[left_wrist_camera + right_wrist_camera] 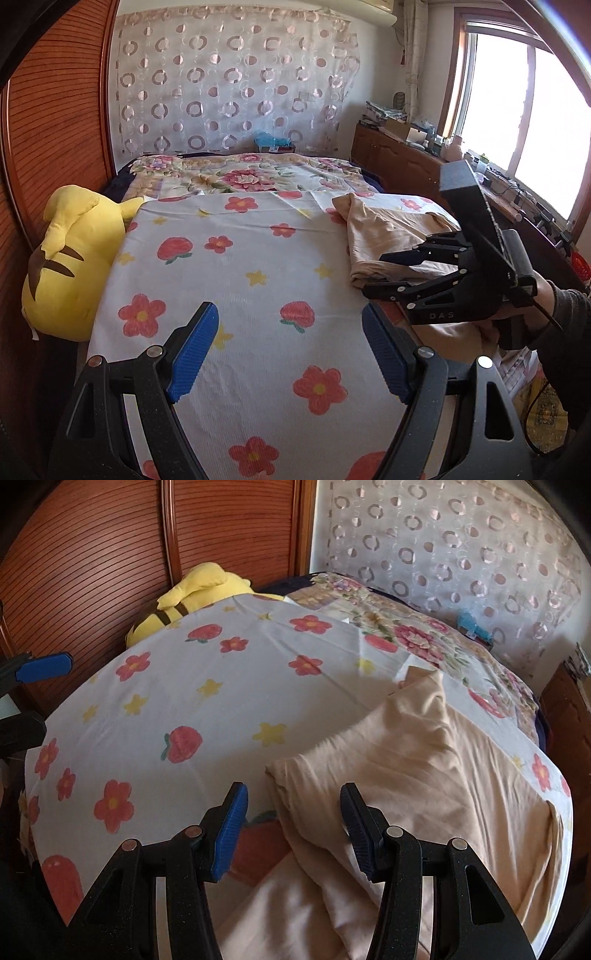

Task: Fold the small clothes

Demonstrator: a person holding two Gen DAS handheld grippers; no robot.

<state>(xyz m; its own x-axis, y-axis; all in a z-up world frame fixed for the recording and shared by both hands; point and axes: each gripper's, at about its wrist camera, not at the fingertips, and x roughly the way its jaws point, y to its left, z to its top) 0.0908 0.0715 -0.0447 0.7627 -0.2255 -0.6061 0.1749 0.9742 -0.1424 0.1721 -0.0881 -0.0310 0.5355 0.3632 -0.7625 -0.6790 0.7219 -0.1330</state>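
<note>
Right claw [291, 827] apart, empty, poised just above the near left edge of the beige garment [406, 760] on the bed [155, 701], right side. Left claw [288, 347] wide apart, empty, over bare sheet. Could pinch sheet along with cloth, or grab several bunched layers. No containers seen.

The left gripper [286, 354] hangs over the flowered sheet [236, 280], blue pads spread wide with nothing between them. Off to the right, the right gripper [380, 273] reaches over the rumpled beige garment [380, 232], jaws parted. A yellow plush toy [70, 258] sits at the bed's left edge.
</note>
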